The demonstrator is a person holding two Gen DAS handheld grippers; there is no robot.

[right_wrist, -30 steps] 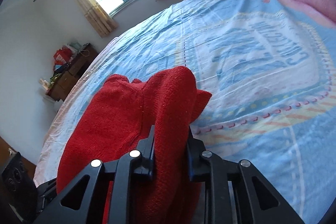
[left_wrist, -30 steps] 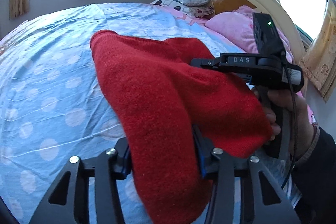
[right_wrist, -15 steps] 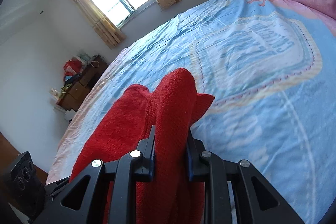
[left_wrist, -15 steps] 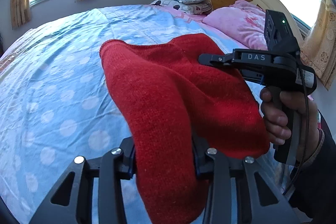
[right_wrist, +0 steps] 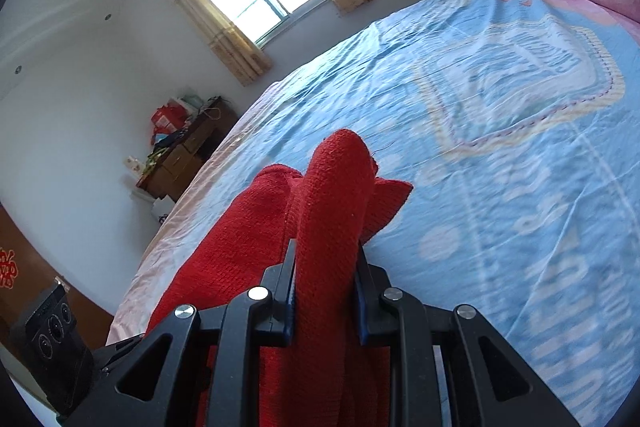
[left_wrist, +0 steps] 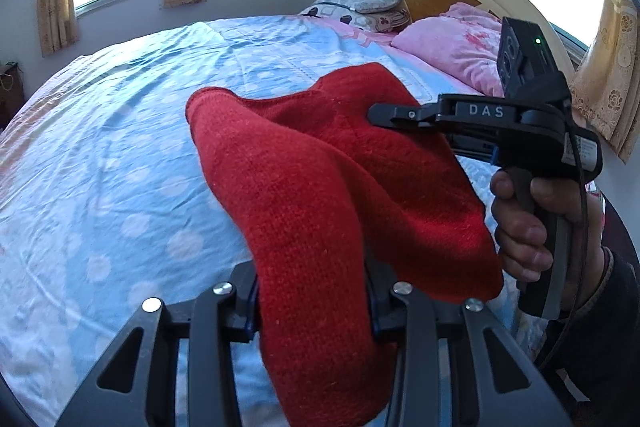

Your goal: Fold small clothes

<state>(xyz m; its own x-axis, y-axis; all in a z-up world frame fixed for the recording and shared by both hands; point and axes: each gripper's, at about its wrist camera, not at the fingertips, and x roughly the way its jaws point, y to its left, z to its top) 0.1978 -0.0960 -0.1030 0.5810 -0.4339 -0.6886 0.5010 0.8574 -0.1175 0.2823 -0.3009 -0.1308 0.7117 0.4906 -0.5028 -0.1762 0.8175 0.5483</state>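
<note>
Two grippers hold the red knitted garment (left_wrist: 320, 195) clear above the bed with the light-blue dotted sheet (left_wrist: 120, 147); your left gripper (left_wrist: 312, 307) has its fingers clamped on one bunched end, your right gripper (right_wrist: 324, 291) pinches another fold. Over the last second you have lifted it higher, the sheet dropping away beneath; the cloth hangs slack and doubled between you, so you likely need to spread it flat before any fold will hold.

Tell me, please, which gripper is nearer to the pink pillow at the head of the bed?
Right. The right gripper, clamped on the red knit garment, sits just below the pink pillow in the left wrist view. The left gripper holds the garment's near end, farther back.
</note>
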